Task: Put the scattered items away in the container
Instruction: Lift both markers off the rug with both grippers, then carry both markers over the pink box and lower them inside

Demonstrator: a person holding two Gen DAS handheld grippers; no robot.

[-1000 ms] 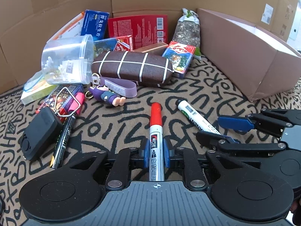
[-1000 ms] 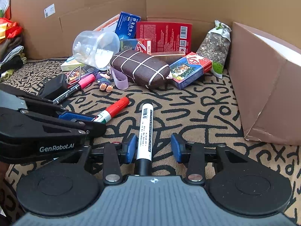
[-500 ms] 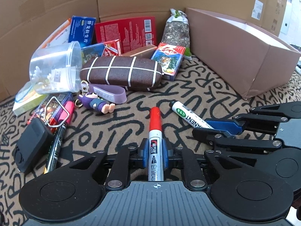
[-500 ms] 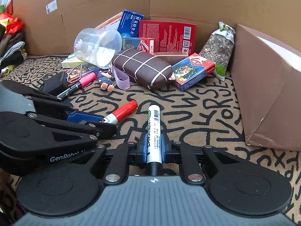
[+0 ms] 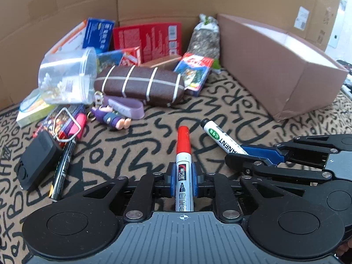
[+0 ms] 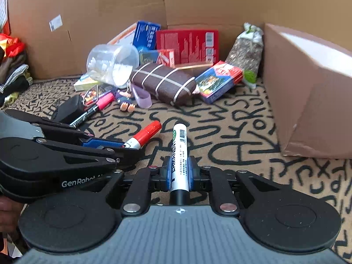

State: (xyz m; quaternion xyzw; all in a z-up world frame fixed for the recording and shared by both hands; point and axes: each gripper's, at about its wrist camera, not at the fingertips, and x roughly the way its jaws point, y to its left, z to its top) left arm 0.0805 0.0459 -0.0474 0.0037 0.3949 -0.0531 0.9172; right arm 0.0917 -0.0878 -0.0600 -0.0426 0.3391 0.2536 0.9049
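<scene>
1. The red-capped marker [image 5: 184, 154] is gripped between the blue fingers [image 5: 172, 177] of the left gripper [image 5: 184, 176]; the fingers have just been closing further and now press on both sides of its white barrel, the red cap pointing away from the camera.
2. The green-labelled permanent marker [image 6: 179, 154] is clamped between the fingers [image 6: 166, 173] of the right gripper [image 6: 179, 172], which closed onto its barrel within the last moment.
3. The brown cardboard box [image 5: 279, 66], taken here as the landmark, is seen open-topped, with a pale inside, on the patterned cloth [image 5: 231, 103].
4. Both markers are held to the near left of the box, apart from it and outside it, the green-labelled one being the nearer to it.
5. A speckled pouch [image 5: 205, 37] is propped just beside the far left corner of the box.
6. A card box with a tiger picture [image 5: 193, 72] is lying left of the box, touching a brown striped case [image 5: 140, 85].
7. Further left of the box, a clear plastic tub [image 5: 68, 74] is tipped on its side among flat packets; a purple figure keychain [image 5: 112, 118], a pink-capped pen [image 5: 66, 154] and a black device [image 5: 35, 160] are scattered beyond it.
8. Whether the markers' tips rest on the cloth cannot be told.
</scene>
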